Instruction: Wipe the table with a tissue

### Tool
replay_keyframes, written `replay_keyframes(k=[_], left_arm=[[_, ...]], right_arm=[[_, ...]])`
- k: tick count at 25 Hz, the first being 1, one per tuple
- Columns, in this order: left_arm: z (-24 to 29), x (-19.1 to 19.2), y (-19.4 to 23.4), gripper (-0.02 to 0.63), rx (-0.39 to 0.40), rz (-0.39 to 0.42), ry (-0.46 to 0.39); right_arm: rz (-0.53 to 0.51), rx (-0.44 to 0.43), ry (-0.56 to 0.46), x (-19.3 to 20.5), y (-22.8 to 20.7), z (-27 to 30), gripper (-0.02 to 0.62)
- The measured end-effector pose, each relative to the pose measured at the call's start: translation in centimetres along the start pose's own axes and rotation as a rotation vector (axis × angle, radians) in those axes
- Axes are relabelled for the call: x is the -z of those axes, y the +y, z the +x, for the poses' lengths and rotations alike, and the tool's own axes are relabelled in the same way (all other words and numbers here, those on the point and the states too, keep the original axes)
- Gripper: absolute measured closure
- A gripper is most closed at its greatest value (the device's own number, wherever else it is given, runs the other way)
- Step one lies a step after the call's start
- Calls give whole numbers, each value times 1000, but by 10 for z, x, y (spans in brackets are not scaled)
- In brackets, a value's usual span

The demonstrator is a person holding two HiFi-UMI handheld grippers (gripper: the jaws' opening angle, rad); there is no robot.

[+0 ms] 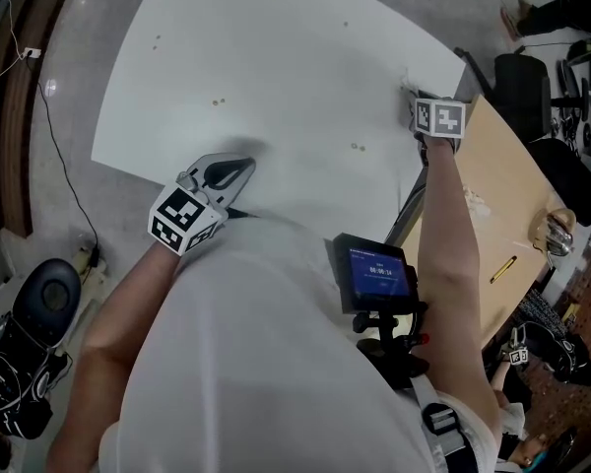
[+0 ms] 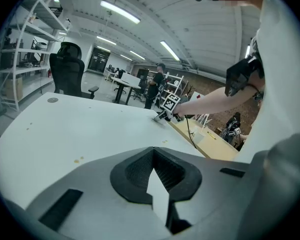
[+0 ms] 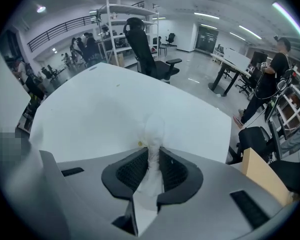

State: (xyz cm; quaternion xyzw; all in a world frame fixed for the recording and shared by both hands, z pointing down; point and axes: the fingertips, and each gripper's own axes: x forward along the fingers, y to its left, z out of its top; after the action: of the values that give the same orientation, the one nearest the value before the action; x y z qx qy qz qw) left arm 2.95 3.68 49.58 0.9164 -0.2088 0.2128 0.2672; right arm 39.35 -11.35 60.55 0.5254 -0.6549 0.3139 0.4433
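The white table [image 1: 276, 57] carries a few small brownish spots [image 1: 217, 101]. My right gripper [image 1: 417, 104] reaches steeply down near the table's right corner, shut on a white twisted tissue [image 3: 154, 131]. The tissue sticks out past the jaw tips onto the table [image 3: 90, 114], beside a small yellow spot [image 3: 139, 143]. My left gripper [image 1: 238, 170] rests over the near edge of the table, jaws together with nothing in them. In the left gripper view, the left gripper [image 2: 155, 156] faces across the table [image 2: 65, 134] towards the right gripper [image 2: 166, 115].
A wooden desk [image 1: 502, 195] with a pen [image 1: 503, 269] adjoins the table's right side. A screen device [image 1: 376, 274] hangs at my chest. A black office chair [image 3: 145, 44] stands beyond the far edge. A cable [image 1: 59, 156] runs over the floor at left.
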Motion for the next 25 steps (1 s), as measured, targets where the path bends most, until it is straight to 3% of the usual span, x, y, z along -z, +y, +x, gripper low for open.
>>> replay_keyframes(k=[9,15,17,21,25], left_arm=[[1,-2,-5,601,-8,-3,-7],[0,0,-8,601,-16,-6,-7],[1,-1,-10,600,-18,-2,-7],[3,-5,-11,601,-25,11,-13],[3,-4,-15,600,-31,21,-15]], right_arm=[[-147,-65,35,-9,43,2,525],[-242,-157,20,-3,83,-1,525],[-268,-231,24,1,99,-2,525],[-212,-383,-32,4,125,-12,525],[-107,-354,-147,0,111,-33,525]])
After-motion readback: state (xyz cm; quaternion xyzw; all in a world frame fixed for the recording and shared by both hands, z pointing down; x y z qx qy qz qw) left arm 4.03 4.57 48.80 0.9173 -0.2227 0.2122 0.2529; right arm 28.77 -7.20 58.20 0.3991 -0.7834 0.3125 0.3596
